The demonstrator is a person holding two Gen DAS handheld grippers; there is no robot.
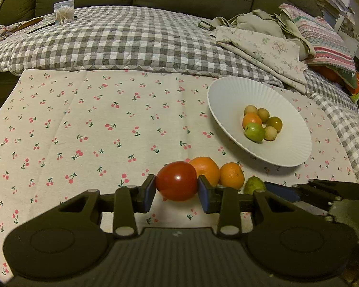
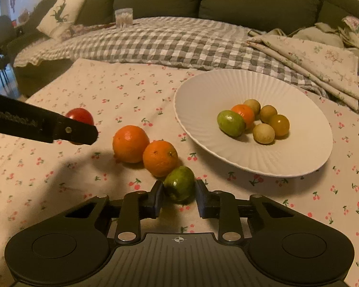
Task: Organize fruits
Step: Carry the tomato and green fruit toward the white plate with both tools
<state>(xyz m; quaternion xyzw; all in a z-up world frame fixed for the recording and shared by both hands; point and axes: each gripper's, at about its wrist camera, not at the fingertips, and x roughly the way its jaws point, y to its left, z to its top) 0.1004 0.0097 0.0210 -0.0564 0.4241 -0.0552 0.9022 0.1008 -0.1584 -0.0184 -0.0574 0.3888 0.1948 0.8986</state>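
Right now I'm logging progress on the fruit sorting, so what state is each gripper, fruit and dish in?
left gripper: shut on the red tomato
right gripper: around the green fruit, left pad touching, slight gap at the right pad
two oranges: loose on the cherry-print cloth, touching each other
white plate: flat on the cloth, holding six small fruits in a cluster

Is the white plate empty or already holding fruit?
Holding fruit. The white plate has six small fruits clustered inside: a green one, an orange one and four yellowish ones.
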